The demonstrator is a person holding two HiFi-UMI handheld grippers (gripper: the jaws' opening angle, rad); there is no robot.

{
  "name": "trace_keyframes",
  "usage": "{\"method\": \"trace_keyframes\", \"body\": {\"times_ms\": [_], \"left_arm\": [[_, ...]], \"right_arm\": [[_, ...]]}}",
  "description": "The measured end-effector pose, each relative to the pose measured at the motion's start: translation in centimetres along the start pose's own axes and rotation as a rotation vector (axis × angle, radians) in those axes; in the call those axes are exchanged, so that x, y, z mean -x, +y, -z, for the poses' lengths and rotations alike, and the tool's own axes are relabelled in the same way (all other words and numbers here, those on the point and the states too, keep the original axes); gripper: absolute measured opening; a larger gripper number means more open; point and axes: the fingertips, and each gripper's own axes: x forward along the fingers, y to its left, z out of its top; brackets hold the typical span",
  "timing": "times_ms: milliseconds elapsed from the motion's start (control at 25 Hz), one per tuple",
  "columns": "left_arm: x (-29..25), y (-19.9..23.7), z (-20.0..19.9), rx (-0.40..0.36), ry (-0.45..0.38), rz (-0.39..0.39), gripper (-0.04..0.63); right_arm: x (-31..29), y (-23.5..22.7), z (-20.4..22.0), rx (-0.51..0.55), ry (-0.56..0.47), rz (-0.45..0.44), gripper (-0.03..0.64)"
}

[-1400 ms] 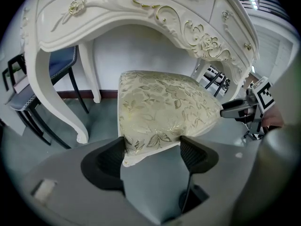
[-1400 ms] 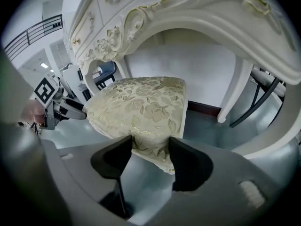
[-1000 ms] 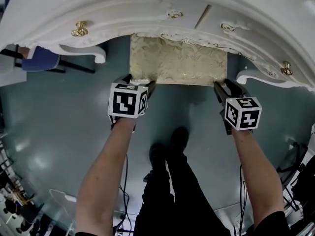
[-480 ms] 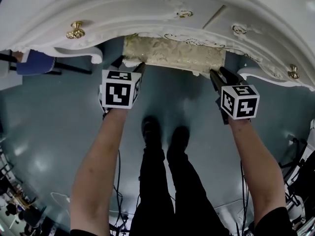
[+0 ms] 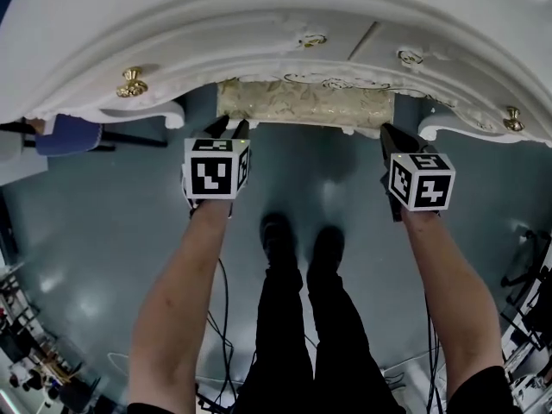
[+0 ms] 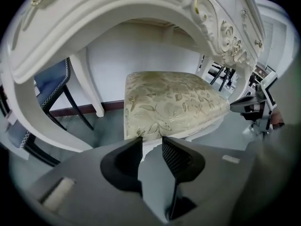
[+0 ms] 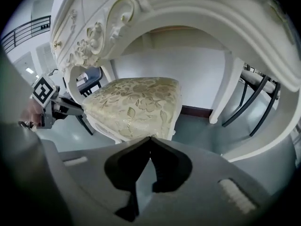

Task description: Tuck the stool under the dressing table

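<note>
stool just ahead of left claw, closing empty, and clenched right claw

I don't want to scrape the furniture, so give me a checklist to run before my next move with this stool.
1. Stool fully under dressing table: seat's front strip shows past the table's edge, not ok.
2. Left tool free: jaws closing, nothing between them, ok.
3. Right tool free: shut, empty, ok.
4. Stool centred in the opening: gaps on both sides, ok.
5. Room behind the stool: cannot tell.
</note>
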Motion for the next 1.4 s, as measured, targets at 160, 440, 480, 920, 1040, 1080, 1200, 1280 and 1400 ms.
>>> {"method": "trace_keyframes", "body": {"times_ms": [160,440,480,920,1040,1080,1200,1280,1400], "left_arm": [[-0.3,0.6,-0.6,-0.011,-0.043,0.006,0.141],[-1.1,1.0,-2.4,-0.004,-0.069,0.037,0.123],[-1.2,1.1,-2.5,-0.007,-0.077,0.041,0.11],[-1.4,1.8,-3.3,0.069,-0.209,0.019,0.091],[-1.3,1.7,-3.2,0.103,-0.231,0.026,0.098],[-1.3,1.6,-3.1,0.108,-0.236,0.03,0.098],[-1.4,1.2,-2.8,0.089,-0.244,0.033,0.097],[-1.3,0.9,-2.8,0.064,-0.255,0.032,0.098],[-1.2,0.4,-3.0,0.025,-0.27,0.033,0.098]], "right_arm": [[-0.8,-0.1,-0.9,0.017,-0.032,0.009,0.003],[-2.0,-1.6,-3.1,0.04,-0.106,0.048,0.003],[-2.1,-1.7,-3.4,0.04,-0.115,0.051,0.003],[-2.0,-2.0,-3.9,-0.022,-0.166,0.046,0.003],[-1.7,-1.5,-2.8,-0.074,-0.155,0.032,0.003],[-1.7,-1.2,-2.5,-0.076,-0.153,0.028,0.003],[-2.0,-0.8,-2.2,-0.061,-0.158,0.019,0.003],[-2.2,-0.7,-2.7,-0.055,-0.175,0.016,0.003],[-2.5,-0.6,-3.4,-0.043,-0.191,0.014,0.003]]}}
